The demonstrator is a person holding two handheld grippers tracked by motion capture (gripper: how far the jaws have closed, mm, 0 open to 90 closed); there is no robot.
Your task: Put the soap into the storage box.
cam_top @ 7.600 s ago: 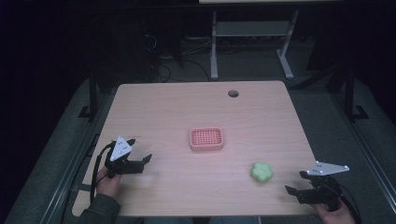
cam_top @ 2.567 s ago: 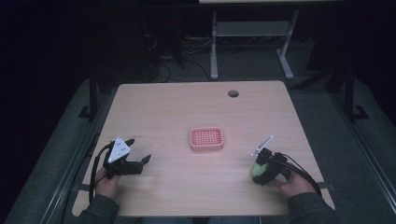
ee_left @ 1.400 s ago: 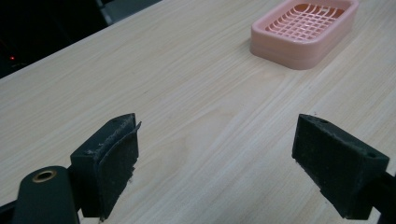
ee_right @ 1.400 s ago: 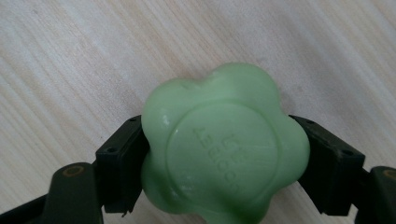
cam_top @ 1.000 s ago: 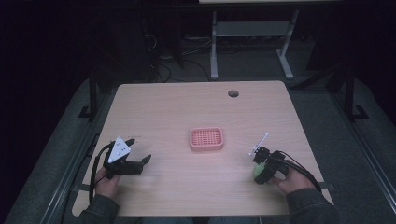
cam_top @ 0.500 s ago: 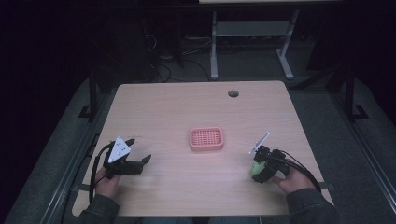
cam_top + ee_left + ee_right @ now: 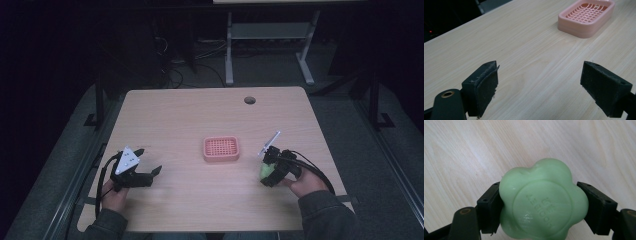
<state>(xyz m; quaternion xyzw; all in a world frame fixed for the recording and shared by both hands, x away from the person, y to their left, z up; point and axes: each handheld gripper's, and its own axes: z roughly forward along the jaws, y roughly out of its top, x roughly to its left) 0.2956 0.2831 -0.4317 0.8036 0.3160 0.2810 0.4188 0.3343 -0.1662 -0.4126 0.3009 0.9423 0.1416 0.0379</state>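
The right gripper (image 7: 540, 205) has its two black pads pressed against opposite lobes of the green flower-shaped soap (image 7: 543, 201), so the bar is clamped between them, embossed face toward the camera. In the high view the soap (image 7: 265, 171) sits at about 4 o'clock from the pink soap dish (image 7: 221, 149), near the table's front right. The grip looks like the weak point: the pads meet rounded, glossy lobes rather than flat sides, so I judge the bar could squirm or pop out if the squeeze is uneven or the hand turns quickly. Whether the soap is clear of the table (image 7: 190, 115) I cannot tell; if it touches, dragging it could twist it in the jaws.

The left gripper (image 7: 539, 82) rests with its jaws spread wide and nothing between them, at roughly 8 o'clock from the dish in the high view (image 7: 142, 167), well apart from it.

Farther off, the dish (image 7: 586, 17) is small and light-looking; a soap lowered off-centre could catch its rim and shove or tip it.
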